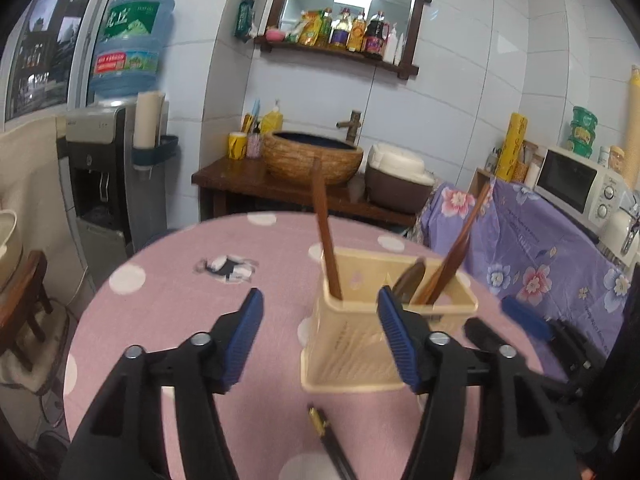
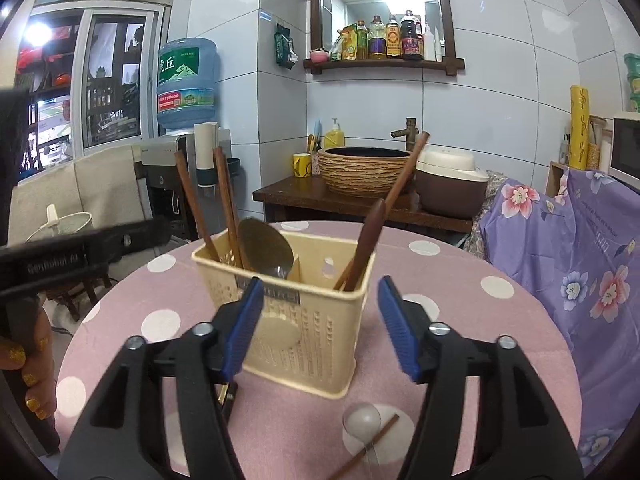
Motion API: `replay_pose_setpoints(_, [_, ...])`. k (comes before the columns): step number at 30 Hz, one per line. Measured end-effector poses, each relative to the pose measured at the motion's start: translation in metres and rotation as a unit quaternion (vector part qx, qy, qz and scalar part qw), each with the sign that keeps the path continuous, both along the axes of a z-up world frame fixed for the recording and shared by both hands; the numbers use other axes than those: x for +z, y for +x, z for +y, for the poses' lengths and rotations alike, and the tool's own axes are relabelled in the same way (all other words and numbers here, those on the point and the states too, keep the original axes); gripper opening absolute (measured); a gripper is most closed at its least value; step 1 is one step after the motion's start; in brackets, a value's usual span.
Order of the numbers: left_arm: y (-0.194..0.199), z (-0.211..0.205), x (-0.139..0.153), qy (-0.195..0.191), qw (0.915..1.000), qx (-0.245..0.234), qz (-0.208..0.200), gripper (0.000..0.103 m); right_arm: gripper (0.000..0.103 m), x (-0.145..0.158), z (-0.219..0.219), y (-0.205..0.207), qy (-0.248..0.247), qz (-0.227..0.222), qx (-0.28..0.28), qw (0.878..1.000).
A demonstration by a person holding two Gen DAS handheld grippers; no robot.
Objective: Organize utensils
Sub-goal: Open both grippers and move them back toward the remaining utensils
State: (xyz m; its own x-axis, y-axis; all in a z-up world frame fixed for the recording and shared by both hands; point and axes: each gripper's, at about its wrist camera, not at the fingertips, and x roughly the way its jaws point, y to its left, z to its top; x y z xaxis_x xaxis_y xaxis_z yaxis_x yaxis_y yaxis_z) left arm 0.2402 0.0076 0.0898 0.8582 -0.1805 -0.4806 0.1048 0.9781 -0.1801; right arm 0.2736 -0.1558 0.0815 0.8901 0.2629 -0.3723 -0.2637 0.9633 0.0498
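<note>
A cream plastic utensil holder (image 1: 352, 344) (image 2: 316, 328) stands on the pink polka-dot table (image 1: 168, 320) (image 2: 480, 328). It holds brown wooden chopsticks (image 2: 192, 204), a metal spoon (image 2: 266, 248) and a brown-handled utensil (image 2: 366, 240). My left gripper (image 1: 320, 340) is open and empty, just left of the holder. My right gripper (image 2: 320, 328) is open and empty, straddling the holder's near corner without touching it. A dark chopstick with a gold tip (image 1: 328, 436) lies on the table near the left gripper. A clear spoon (image 2: 364, 424) and a thin brown stick (image 2: 368, 448) lie near the right gripper.
A purple floral cloth (image 2: 580, 264) covers a counter at the right, with a microwave (image 1: 580, 184) on it. Behind the table stands a wooden stand with a woven basin (image 2: 364, 172) and a rice cooker (image 2: 452, 184). A water dispenser (image 1: 116, 168) is at the left.
</note>
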Motion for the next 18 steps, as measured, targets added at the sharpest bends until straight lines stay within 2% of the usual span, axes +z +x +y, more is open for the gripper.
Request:
replay_pose_setpoints(5, [-0.014,0.008,-0.041,0.002,0.9982,0.004,0.061,0.066,0.066,-0.014,-0.014,-0.022,0.001,0.036,-0.006,0.999])
replay_pose_setpoints(10, [-0.03,0.005,-0.078,0.026,0.9933,0.005,0.112,0.066,0.075,-0.036,-0.03,-0.043,-0.006,0.064,-0.035,0.997])
replay_pose_setpoints(18, [-0.054,-0.009,-0.113,0.042,0.9859,-0.016,0.161,0.066,0.077,-0.075,-0.045,-0.067,-0.006,0.117,-0.068,0.991])
